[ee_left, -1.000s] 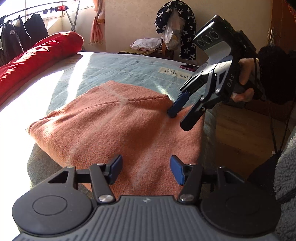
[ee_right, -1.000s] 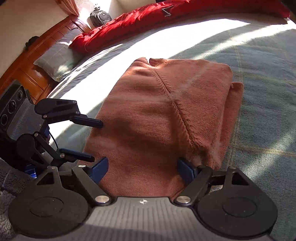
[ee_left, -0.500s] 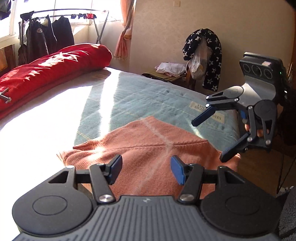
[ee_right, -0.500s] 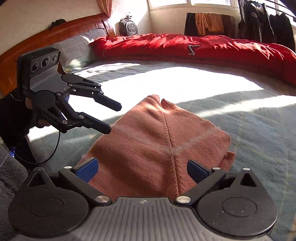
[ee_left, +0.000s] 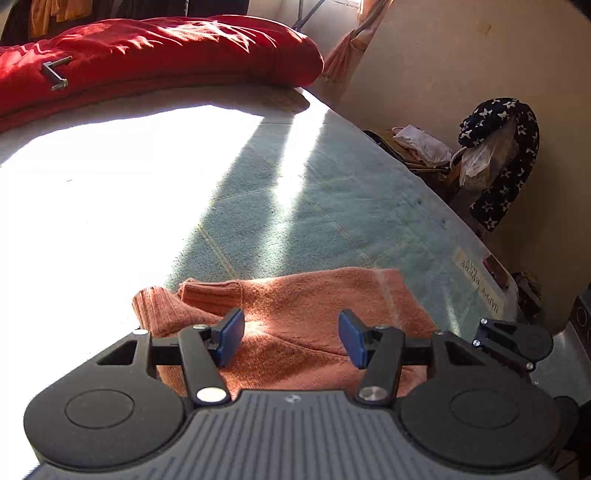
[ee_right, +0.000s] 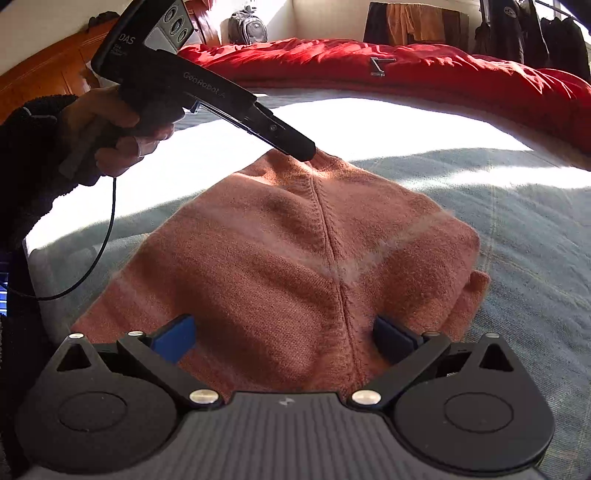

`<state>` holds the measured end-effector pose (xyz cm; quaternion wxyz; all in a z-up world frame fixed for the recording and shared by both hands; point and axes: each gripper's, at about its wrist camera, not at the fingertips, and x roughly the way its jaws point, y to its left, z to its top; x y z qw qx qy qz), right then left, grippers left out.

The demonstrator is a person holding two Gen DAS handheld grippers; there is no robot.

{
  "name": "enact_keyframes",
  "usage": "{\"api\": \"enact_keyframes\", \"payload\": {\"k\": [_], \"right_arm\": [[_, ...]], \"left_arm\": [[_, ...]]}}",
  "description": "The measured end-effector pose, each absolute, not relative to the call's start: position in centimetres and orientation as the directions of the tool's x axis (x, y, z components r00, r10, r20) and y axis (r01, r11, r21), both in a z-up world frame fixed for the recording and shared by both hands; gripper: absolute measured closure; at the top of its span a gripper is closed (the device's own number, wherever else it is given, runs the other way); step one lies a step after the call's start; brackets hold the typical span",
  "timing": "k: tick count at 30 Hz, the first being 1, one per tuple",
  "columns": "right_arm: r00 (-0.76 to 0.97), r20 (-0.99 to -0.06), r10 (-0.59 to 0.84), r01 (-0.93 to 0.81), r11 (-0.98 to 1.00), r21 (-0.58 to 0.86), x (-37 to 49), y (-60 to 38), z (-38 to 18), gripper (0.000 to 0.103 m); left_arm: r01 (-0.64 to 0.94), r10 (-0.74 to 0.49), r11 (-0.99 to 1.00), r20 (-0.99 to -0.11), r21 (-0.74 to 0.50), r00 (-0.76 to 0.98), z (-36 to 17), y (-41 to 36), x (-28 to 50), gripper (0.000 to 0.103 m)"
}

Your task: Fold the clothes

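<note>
A folded orange knit sweater lies on the teal blanket of a bed. My right gripper is open and low over the sweater's near end, its blue pads on either side of the centre seam. My left gripper is open too, above the ribbed end of the sweater. In the right wrist view a hand holds the left gripper side-on, with its tips on the far ribbed edge. Nothing is pinched between either pair of pads.
A red duvet runs along the far side of the bed. A wooden headboard and a backpack are at the back. Beyond the bed's foot edge, a star-patterned garment hangs over furniture beside piled clothes.
Half a second ago both grippers were lifted off the sweater. Now the left one has swung to the far ribbed end and the right one has come down over the near end.
</note>
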<state>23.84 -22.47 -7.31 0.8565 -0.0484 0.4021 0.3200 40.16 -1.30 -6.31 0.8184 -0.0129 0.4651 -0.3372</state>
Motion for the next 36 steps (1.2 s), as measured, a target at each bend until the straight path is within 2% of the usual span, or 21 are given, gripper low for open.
{"api": "enact_keyframes", "payload": {"k": [2, 7, 18, 24, 28, 32, 36], "right_arm": [[0.486, -0.701, 0.522, -0.564, 0.800, 0.205, 23.6, -22.8, -6.9, 0.000], [0.518, -0.667, 0.536, -0.549, 0.806, 0.222, 22.8, -23.5, -6.3, 0.000], [0.540, -0.655, 0.528, -0.572, 0.801, 0.174, 21.5, -24.1, -4.4, 0.000], [0.504, -0.696, 0.511, -0.590, 0.793, 0.155, 23.2, -22.5, -5.0, 0.000], [0.471, -0.748, 0.468, -0.584, 0.801, 0.132, 23.8, -21.4, -6.8, 0.000], [0.488, -0.755, 0.439, -0.588, 0.804, 0.087, 23.4, -20.7, -7.5, 0.000], [0.485, -0.755, 0.442, -0.574, 0.812, 0.106, 23.6, -20.9, -7.7, 0.000]], "left_arm": [[0.496, -0.512, 0.807, -0.797, -0.319, 0.321, -7.8, -2.8, 41.6, 0.048], [0.470, -0.495, 0.826, -0.797, -0.310, 0.345, -9.6, -5.3, 44.4, 0.049], [0.608, -0.484, 0.777, -0.770, -0.161, 0.415, -4.2, -5.0, 39.7, 0.046], [0.653, -0.482, 0.748, -0.773, -0.119, 0.411, -2.4, -1.9, 34.5, 0.044], [0.675, -0.504, 0.725, -0.772, -0.136, 0.387, -3.5, -0.8, 32.1, 0.043], [0.670, -0.481, 0.729, -0.801, -0.140, 0.356, -5.8, -1.3, 32.1, 0.042], [0.686, -0.480, 0.719, -0.793, -0.109, 0.376, -6.6, -2.3, 32.8, 0.039]]}}
